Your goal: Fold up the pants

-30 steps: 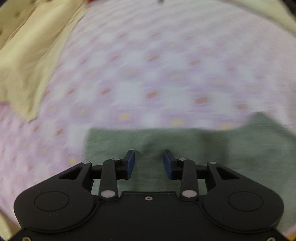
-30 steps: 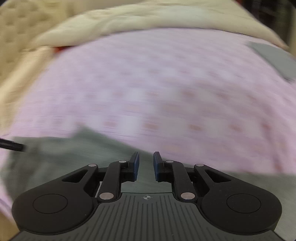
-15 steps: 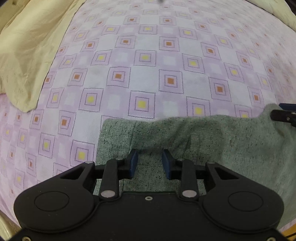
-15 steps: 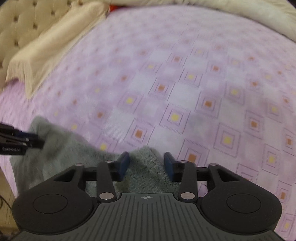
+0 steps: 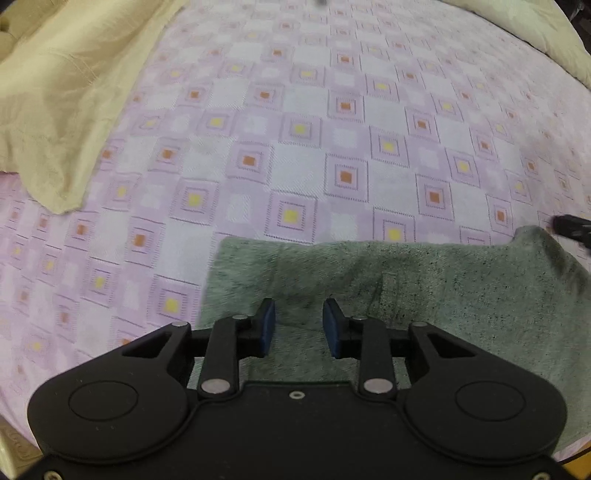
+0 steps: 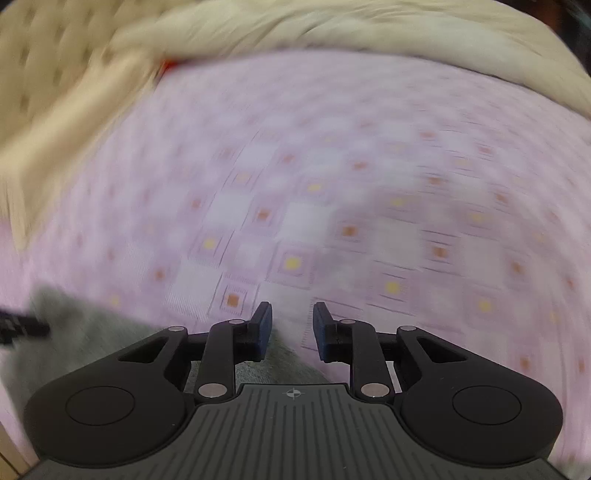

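Observation:
The grey-green pants (image 5: 443, 295) lie folded on the pink patterned bedspread (image 5: 314, 129) near its front edge. My left gripper (image 5: 298, 326) is open above the pants' left part, with nothing between its blue pads. My right gripper (image 6: 291, 330) is open and empty over the bedspread, just past the pants' far corner (image 6: 280, 363). The right wrist view is blurred by motion. The other gripper's tip shows at the right edge of the left wrist view (image 5: 570, 229) and at the left edge of the right wrist view (image 6: 22, 326).
A cream blanket (image 5: 62, 92) lies along the left side of the bed. A cream duvet (image 6: 351, 29) is bunched at the far end, by a tufted headboard (image 6: 40, 48). Something red (image 6: 170, 66) peeks out under the duvet.
The right gripper has pulled back off the pants and swung up, so less cloth lies under it. The left gripper has barely moved and stays open over the pants.

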Available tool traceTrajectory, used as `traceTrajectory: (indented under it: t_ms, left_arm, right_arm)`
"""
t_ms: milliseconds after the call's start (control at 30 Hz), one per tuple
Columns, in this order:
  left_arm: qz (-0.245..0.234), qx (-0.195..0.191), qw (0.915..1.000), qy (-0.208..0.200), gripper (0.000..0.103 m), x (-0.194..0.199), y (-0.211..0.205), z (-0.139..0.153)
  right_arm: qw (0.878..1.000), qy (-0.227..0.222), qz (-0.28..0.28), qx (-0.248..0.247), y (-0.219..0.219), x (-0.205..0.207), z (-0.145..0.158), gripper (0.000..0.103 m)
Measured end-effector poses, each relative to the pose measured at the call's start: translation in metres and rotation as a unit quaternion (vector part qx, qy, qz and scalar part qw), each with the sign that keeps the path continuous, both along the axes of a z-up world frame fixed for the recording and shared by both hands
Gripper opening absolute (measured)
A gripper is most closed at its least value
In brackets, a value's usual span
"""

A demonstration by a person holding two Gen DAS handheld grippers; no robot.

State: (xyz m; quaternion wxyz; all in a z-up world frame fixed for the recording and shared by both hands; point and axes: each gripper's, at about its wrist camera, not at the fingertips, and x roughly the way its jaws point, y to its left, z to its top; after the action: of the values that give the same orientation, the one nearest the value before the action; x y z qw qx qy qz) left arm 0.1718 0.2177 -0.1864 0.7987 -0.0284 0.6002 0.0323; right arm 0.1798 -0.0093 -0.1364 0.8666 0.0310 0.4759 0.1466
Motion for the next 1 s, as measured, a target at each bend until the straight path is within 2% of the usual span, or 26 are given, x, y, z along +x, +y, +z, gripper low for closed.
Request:
traceTrajectory:
  t_ms: [67, 200, 333, 467, 533, 700, 767, 800, 833, 900, 1000]
  left_arm:
    - [-0.004, 0.003, 1.0, -0.003, 0.039, -0.003, -0.001, 0.006]
    - [-0.016, -0.006, 0.9998, -0.012, 0.039, -0.013, -0.015, 0.016]
    - [-0.058, -0.011, 0.998, -0.022, 0.039, -0.019, -0.051, 0.02]
    - [-0.122, -0.025, 0.9918, -0.029, 0.04, -0.008, -0.105, 0.014]
    - [-0.133, -0.02, 0.9904, -0.031, 0.04, 0.007, -0.13, 0.01]
    - [-0.121, -0.043, 0.9915, -0.02, 0.042, 0.043, -0.156, -0.005]
    - [-0.111, 0.0, 0.9939, -0.003, 0.043, 0.052, -0.155, -0.019]
    - [-0.097, 0.03, 0.9947, 0.01, 0.043, 0.055, -0.151, -0.029]
    - [-0.079, 0.043, 0.9956, 0.024, 0.045, 0.058, -0.141, -0.04]
    - [-0.053, -0.012, 0.9983, 0.023, 0.045, 0.059, -0.116, -0.043]
    - [-0.064, -0.02, 0.9975, 0.025, 0.045, 0.06, -0.105, -0.041]
  right_arm:
    - [0.999, 0.0, -0.037, 0.017, -0.021, -0.017, 0.009, 0.025]
    - [0.996, 0.016, -0.091, 0.006, -0.06, -0.062, 0.01, 0.025]
    - [0.989, 0.053, -0.135, -0.009, -0.094, -0.114, -0.003, 0.025]
    - [0.982, 0.076, -0.175, -0.006, -0.124, -0.149, -0.006, 0.025]
    - [0.982, 0.075, -0.173, -0.004, -0.131, -0.159, 0.0, 0.025]
    - [0.989, 0.051, -0.141, -0.018, -0.129, -0.153, 0.011, 0.025]
    - [0.991, 0.045, -0.129, -0.018, -0.126, -0.144, 0.012, 0.025]
    - [0.992, 0.04, -0.121, -0.019, -0.122, -0.139, 0.012, 0.025]
    - [0.993, 0.035, -0.113, -0.018, -0.118, -0.133, 0.013, 0.025]
    - [0.995, 0.027, -0.098, -0.005, -0.107, -0.12, 0.014, 0.025]
    - [0.998, 0.028, -0.06, 0.019, -0.082, -0.095, 0.007, 0.025]
